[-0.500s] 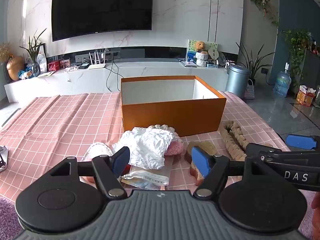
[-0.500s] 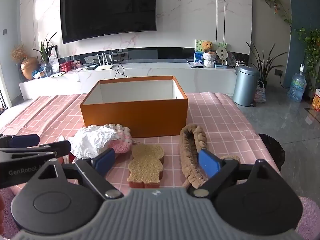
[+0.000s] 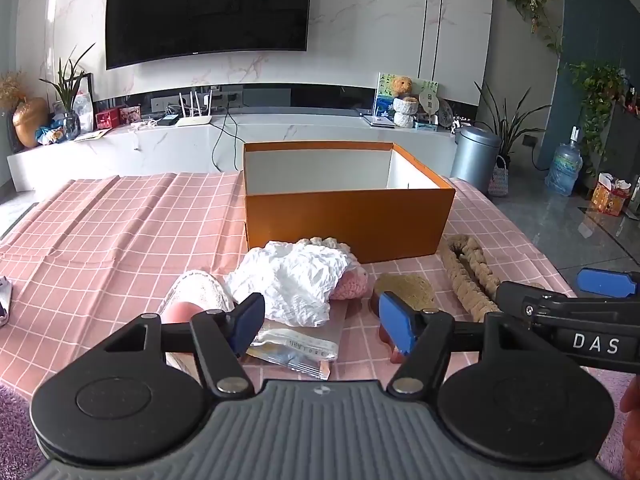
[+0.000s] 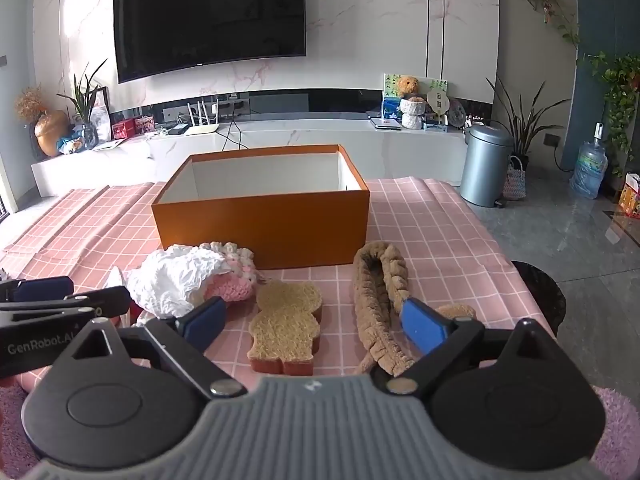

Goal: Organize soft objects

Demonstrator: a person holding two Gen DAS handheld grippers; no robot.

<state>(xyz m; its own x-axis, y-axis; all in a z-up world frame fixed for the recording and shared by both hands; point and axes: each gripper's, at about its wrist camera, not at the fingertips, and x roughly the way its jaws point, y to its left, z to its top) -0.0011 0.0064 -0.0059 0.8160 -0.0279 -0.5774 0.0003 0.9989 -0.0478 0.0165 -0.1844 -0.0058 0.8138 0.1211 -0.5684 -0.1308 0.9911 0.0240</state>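
A crumpled white cloth, pink crocheted piece, bear-shaped sponge and brown plush headband lie just before the orange box on the desk. Left hand-held gripper and right hand-held gripper hover with fingers apart, gripping nothing.

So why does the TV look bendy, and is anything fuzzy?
In both wrist views the fisheye lens bows the TV and the wall lines, more toward the edges. In the left wrist view the orange box and the white crumpled cloth look sharp; daylight is soft, with no strong glare.
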